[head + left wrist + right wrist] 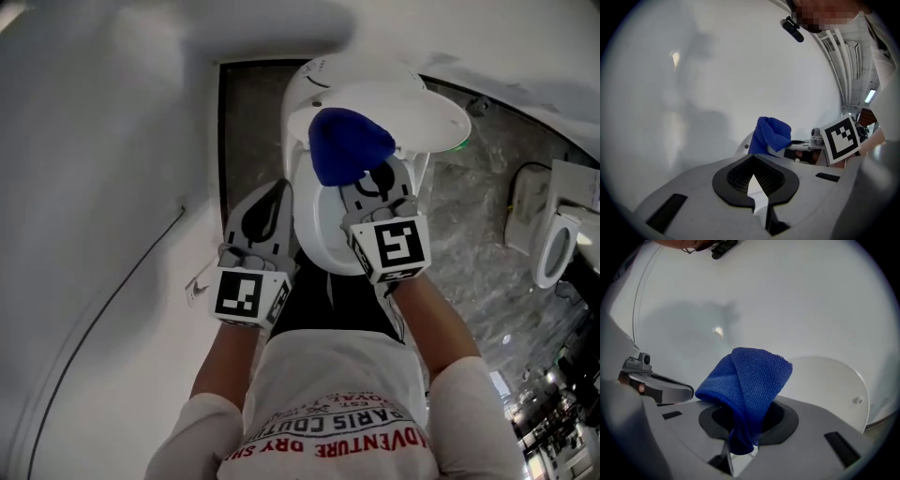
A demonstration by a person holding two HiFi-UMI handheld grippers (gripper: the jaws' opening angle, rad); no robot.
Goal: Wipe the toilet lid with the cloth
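Note:
The white toilet [323, 220] stands below me, its lid [412, 112] raised at the far side. A folded blue cloth [349, 145] is over the bowl near the lid, with my right gripper [370, 183] shut on it. In the right gripper view the cloth [750, 385] rises from the jaws [743, 437], with the lid [829, 385] behind at the right. My left gripper [265, 214] hangs to the left of the bowl, jaws together with nothing between them. The left gripper view shows its tips [752, 180] closed, with the cloth [771, 133] beyond them.
A white wall [94, 187] with a thin cable [122, 281] fills the left side. Grey marbled floor [487, 234] lies to the right of the toilet. A second white fixture [558, 239] stands at the far right edge.

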